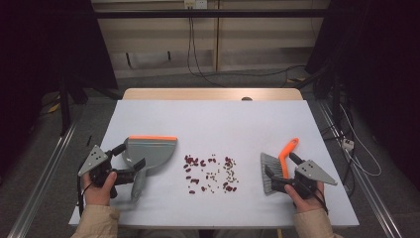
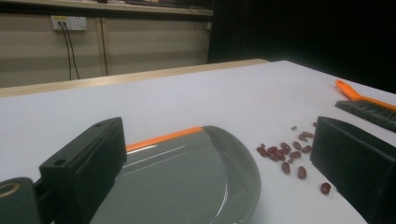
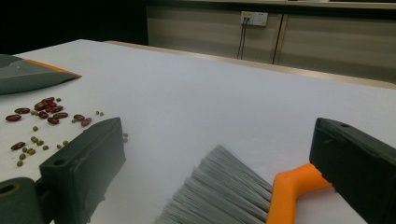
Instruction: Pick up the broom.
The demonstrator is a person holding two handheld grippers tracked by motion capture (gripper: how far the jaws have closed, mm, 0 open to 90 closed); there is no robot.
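Observation:
A grey dustpan (image 1: 148,151) with an orange lip lies on the white table (image 1: 223,119) at the left, its handle toward the person. My left gripper (image 1: 128,158) is open, one jaw on each side of the pan's rear; the left gripper view has the dustpan (image 2: 187,177) low between the wide jaws of that gripper (image 2: 217,135). Red and small green beans (image 1: 210,173) are scattered mid-table. At the right lies a brush (image 1: 277,166) with grey bristles and an orange handle. My right gripper (image 1: 282,166) is open and straddles the brush (image 3: 224,191), whose handle runs by the right jaw.
The table's wooden far edge (image 1: 213,93) faces a wall with a socket (image 1: 195,4) and hanging cables. Metal rails (image 1: 44,173) run along the floor on both sides, and loose cables (image 1: 356,148) lie on the floor at the right.

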